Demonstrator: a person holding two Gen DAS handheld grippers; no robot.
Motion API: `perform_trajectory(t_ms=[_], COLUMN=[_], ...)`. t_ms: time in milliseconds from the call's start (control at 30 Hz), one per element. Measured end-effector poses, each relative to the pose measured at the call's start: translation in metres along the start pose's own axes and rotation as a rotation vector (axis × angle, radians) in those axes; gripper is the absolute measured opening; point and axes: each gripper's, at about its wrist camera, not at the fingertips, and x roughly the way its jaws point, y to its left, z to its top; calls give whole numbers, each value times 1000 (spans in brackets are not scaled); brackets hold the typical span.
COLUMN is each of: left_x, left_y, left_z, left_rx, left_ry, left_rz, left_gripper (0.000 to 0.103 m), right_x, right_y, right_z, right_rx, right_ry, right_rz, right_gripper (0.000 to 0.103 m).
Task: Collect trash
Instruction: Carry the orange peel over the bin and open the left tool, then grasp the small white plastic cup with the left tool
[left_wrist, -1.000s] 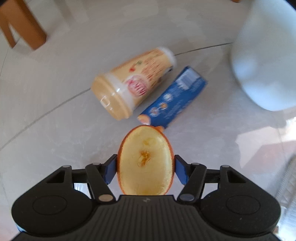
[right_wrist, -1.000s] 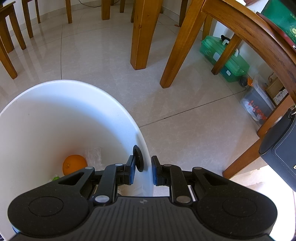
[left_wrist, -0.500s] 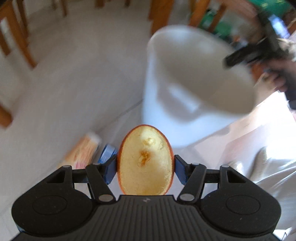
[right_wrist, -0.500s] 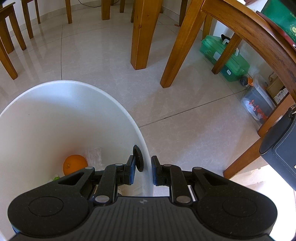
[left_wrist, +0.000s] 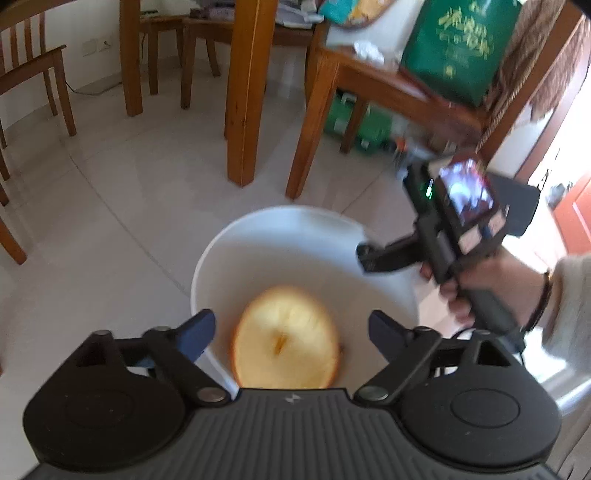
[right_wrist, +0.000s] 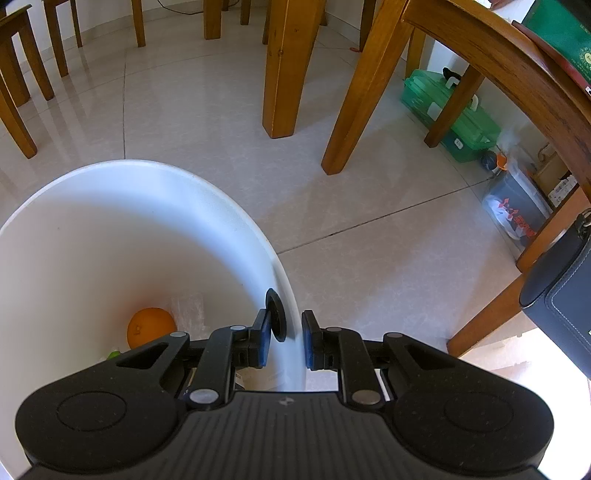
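A white bin (left_wrist: 295, 236) stands on the tiled floor below my left gripper (left_wrist: 291, 325), which is open. Half an orange peel (left_wrist: 286, 339), hollow side toward the camera and blurred, hangs loose between the spread blue fingers, touching neither, over the bin's mouth. My right gripper (right_wrist: 288, 332) is shut on the bin's rim (right_wrist: 280, 273), one finger inside and one outside. It shows in the left wrist view as the right gripper (left_wrist: 365, 254), held by a person's hand (left_wrist: 465, 291). At the bin's bottom lie a whole orange (right_wrist: 149, 326) and clear wrapping (right_wrist: 188, 310).
Wooden table legs (right_wrist: 280, 66) and chair legs (right_wrist: 22, 122) stand on the floor beyond the bin. A green plastic box (right_wrist: 454, 122) and a clear container (right_wrist: 513, 214) sit under the table at right. A dark bag (right_wrist: 561, 302) hangs at the right edge.
My left gripper swung up from the floor, away from the cup and blue box, to above the bin, then opened and let go of the peel. The right gripper stayed put.
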Motion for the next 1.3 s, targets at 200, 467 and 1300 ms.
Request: perform_trajectory(t_ms=[200,467,1300], left_x=[1,-2,-2], left_y=[7,39,146], left_z=[-11,-37,-248], left_rx=[7,-66,-339], left_ry=[14,62,168], left_rz=[38,108,250], left_gripper=[91,91,91], right_x=[-1,-2,-3], right_y=[1,1,2], right_z=[-1,-1,-2], right_rx=[1,-2,-5], right_ry=[-1,-2,0], right_rz=[-1,-3,-17], right_gripper=[21,21,22])
